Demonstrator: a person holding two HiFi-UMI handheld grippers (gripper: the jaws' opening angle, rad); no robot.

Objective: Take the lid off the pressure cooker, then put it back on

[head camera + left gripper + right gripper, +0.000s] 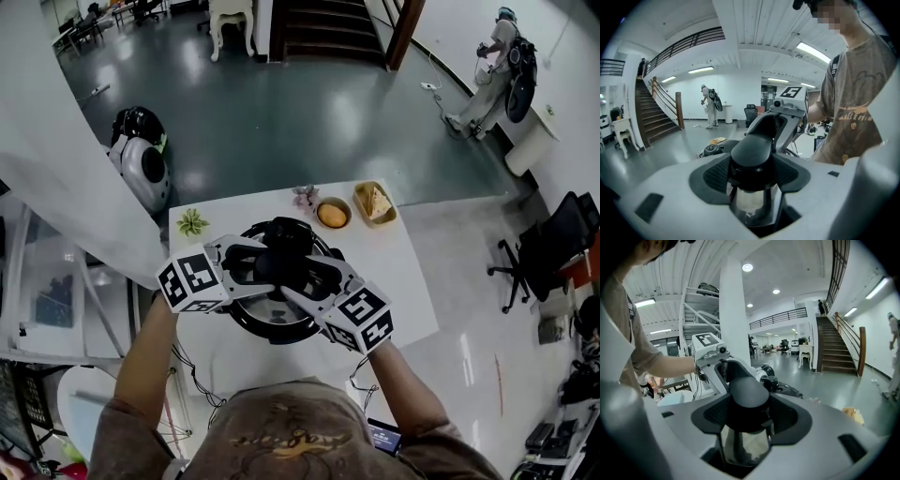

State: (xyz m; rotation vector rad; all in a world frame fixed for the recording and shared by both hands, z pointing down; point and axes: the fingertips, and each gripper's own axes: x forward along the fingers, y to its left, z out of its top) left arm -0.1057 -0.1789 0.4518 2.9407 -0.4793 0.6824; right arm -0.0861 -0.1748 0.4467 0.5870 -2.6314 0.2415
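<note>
The pressure cooker (272, 330) stands in the middle of the white table (403, 281), its steel lid carrying a long black handle (281, 258). My left gripper (258, 265) comes in from the left and my right gripper (305, 281) from the right, and both are shut on that handle. In the left gripper view the handle (754, 150) sits between the dark pads of the left gripper (754, 173), with the right gripper (787, 110) facing it. The right gripper view mirrors this: handle (747, 390), right gripper (747, 416), left gripper (712, 357). I cannot tell whether the lid is raised off the pot.
Along the table's far edge sit a small green plant (192, 222), a pinkish object (305, 195), a bowl with something orange (332, 215) and a basket of bread (375, 202). A person (492, 66) stands far off on the floor. An office chair (544, 253) is to the right.
</note>
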